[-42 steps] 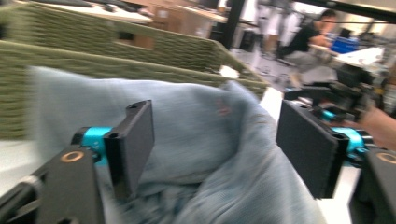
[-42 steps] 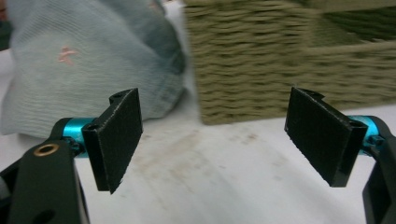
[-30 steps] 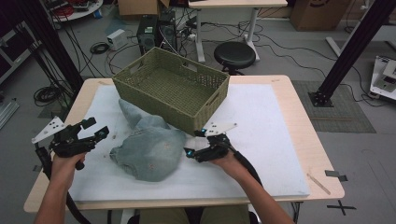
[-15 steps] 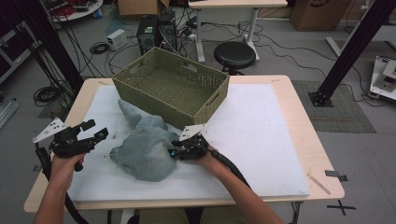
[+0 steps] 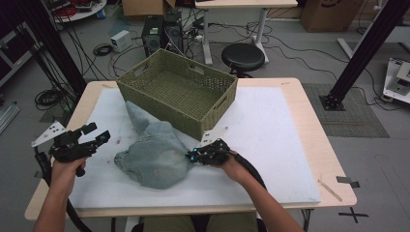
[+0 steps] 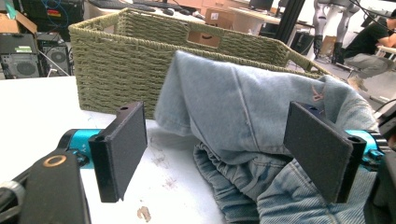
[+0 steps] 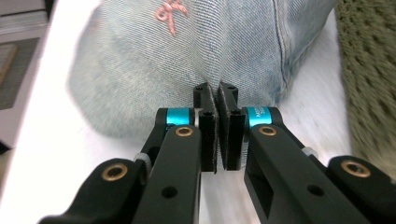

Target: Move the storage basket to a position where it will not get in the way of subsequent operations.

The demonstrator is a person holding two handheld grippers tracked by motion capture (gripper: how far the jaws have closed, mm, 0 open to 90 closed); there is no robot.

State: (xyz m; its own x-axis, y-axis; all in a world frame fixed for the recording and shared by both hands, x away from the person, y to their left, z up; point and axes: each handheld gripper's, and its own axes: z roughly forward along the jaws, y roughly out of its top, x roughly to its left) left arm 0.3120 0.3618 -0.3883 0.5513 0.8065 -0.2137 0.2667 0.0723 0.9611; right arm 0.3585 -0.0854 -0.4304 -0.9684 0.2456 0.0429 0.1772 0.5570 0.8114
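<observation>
denim bundle (image 5: 154,157) lower edge cut off, right gripper (image 7: 217,100) pinching fold

I count 1 pair of light-blue jeans (image 5: 153,157) crumpled on the white mat (image 5: 270,145), and 1 olive woven basket (image 5: 180,92) behind it. I have 2 grippers: the left gripper (image 5: 96,134) and the right gripper (image 5: 192,156). On the floor beyond the table (image 5: 316,150) I make out 1 round black stool (image 5: 242,57) and 1 black computer tower (image 5: 152,35). I see 1 small pink embroidered mark (image 7: 168,11) on the denim.
</observation>
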